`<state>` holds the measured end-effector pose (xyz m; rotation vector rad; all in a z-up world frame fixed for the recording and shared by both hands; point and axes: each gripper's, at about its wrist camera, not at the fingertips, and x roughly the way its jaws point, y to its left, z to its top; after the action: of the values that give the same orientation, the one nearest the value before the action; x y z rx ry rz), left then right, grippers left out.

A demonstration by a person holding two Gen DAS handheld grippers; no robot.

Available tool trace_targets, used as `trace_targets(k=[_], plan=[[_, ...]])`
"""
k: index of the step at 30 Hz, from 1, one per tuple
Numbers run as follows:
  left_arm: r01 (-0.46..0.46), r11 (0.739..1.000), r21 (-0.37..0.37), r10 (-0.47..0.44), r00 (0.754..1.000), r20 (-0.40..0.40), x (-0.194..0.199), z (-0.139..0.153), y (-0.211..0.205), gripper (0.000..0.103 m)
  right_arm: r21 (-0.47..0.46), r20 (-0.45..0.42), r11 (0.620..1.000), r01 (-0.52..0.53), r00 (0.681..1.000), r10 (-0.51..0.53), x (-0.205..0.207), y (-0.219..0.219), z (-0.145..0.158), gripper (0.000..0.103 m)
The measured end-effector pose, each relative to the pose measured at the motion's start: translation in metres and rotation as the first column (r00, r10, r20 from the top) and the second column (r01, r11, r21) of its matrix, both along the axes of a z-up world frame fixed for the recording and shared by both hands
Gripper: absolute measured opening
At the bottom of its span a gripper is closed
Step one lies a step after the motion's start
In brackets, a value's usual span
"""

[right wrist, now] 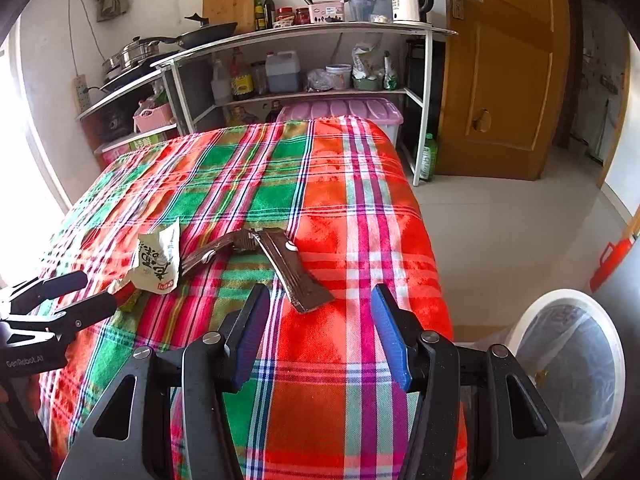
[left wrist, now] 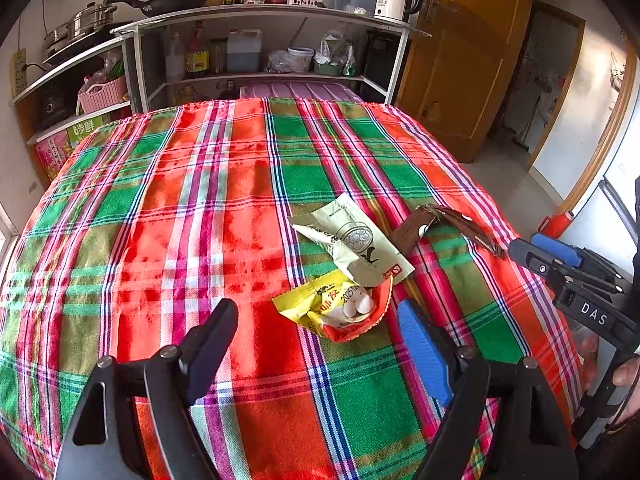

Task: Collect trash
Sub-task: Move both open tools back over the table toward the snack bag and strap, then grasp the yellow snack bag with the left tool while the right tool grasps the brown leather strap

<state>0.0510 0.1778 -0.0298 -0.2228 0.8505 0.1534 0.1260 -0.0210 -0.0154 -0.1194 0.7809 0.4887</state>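
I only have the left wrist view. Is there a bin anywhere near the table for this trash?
Observer: Yes. The right wrist view shows a white bin with a clear liner on the floor, beside the table's right edge.
Operator: What is the right gripper lined up with?
Observer: The right gripper is open, pointing at the near end of the brown wrapper.
Operator: Is anything under that wrapper's near end?
Observer: No, it lies flat on the plaid tablecloth.
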Motion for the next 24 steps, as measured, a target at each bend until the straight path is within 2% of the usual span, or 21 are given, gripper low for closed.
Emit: trace_targets(k=[8, 20, 24], plan=[[-0.005, 1.000, -0.020, 0.005, 0.999, -0.032, 0.007, -0.013, 0.007, 0.083, -0.027, -0.058, 0.996, -0.087, 0.995, 0.085, 0.020, 0.022, -0.007, 0.054], [-0.001, 0.999, -0.034, 0.000, 1.000, -0.018, 0.013, -0.015, 0.008, 0.083, -0.117, -0.064, 0.986, -0.123, 0.991, 0.116, 0.034, 0.043, -0.020, 0.054], [-0.004, 0.999, -0.033, 0.004, 1.000, -0.011, 0.012, -0.015, 0.010, 0.076, -0.115, -0.074, 0.986, -0.122, 0.991, 0.114, 0.040, 0.047, -0.023, 0.053]])
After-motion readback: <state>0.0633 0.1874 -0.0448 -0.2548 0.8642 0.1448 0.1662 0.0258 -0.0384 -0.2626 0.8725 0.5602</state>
